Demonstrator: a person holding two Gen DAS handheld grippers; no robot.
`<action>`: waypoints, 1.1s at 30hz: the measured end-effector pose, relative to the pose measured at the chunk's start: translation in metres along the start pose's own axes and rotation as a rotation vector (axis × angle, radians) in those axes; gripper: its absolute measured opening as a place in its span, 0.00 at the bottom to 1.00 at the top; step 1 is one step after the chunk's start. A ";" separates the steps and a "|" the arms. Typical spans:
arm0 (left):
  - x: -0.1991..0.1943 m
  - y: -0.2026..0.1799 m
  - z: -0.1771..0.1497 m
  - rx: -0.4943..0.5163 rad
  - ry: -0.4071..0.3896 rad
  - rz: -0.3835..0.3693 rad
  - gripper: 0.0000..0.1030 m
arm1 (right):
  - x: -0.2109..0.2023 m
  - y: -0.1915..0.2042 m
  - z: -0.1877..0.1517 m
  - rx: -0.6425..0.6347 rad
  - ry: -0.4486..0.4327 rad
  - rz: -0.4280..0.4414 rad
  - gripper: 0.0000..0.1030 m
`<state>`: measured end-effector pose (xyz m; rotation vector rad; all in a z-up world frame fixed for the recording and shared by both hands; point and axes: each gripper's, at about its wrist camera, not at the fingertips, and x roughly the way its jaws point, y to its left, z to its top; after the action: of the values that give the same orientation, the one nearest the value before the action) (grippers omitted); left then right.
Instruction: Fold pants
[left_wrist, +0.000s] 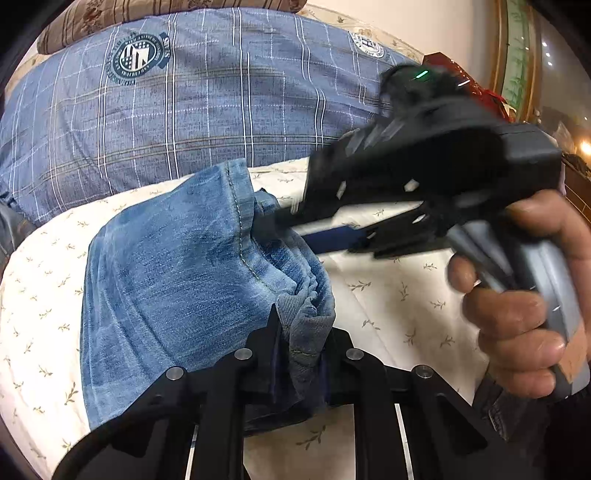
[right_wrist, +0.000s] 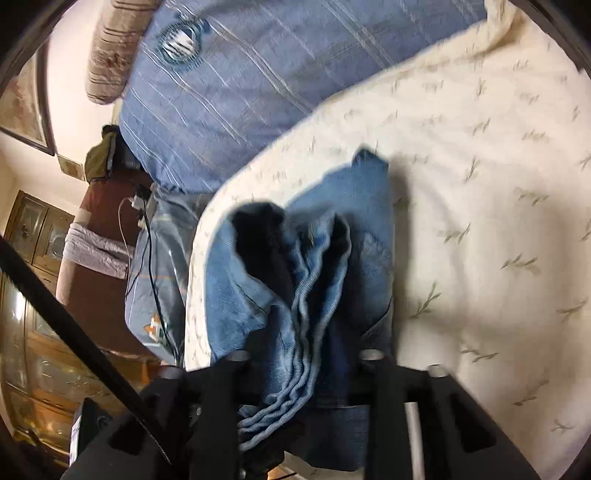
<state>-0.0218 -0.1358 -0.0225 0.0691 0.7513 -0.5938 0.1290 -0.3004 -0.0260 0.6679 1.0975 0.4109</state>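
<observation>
Blue denim pants (left_wrist: 177, 280) lie bunched on a cream leaf-print bed sheet (left_wrist: 399, 295). My left gripper (left_wrist: 301, 354) is shut on a gathered edge of the denim at the bottom of the left wrist view. My right gripper (left_wrist: 280, 221), held by a hand (left_wrist: 517, 306), comes in from the right and its fingers pinch the pants' far edge. In the right wrist view the right gripper (right_wrist: 306, 373) is shut on several stacked folds of the pants (right_wrist: 314, 258), which hang forward over the sheet (right_wrist: 480, 221).
A blue plaid quilt (left_wrist: 184, 103) lies across the back of the bed, with a striped pillow (left_wrist: 110, 18) behind it. In the right wrist view the bed's left edge drops to a wooden cabinet (right_wrist: 33, 240) and cables (right_wrist: 147, 240).
</observation>
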 end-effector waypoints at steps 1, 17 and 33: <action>0.001 0.001 0.001 -0.003 0.000 -0.003 0.14 | -0.007 0.003 0.000 -0.011 -0.033 0.008 0.46; 0.023 0.005 0.024 0.040 0.028 0.004 0.17 | 0.049 0.027 0.015 -0.173 0.056 -0.050 0.14; 0.013 0.014 0.010 0.008 -0.049 -0.108 0.18 | 0.029 0.005 0.015 -0.087 -0.002 -0.057 0.05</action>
<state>-0.0005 -0.1330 -0.0263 0.0216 0.7082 -0.6993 0.1546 -0.2835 -0.0375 0.5595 1.0877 0.4065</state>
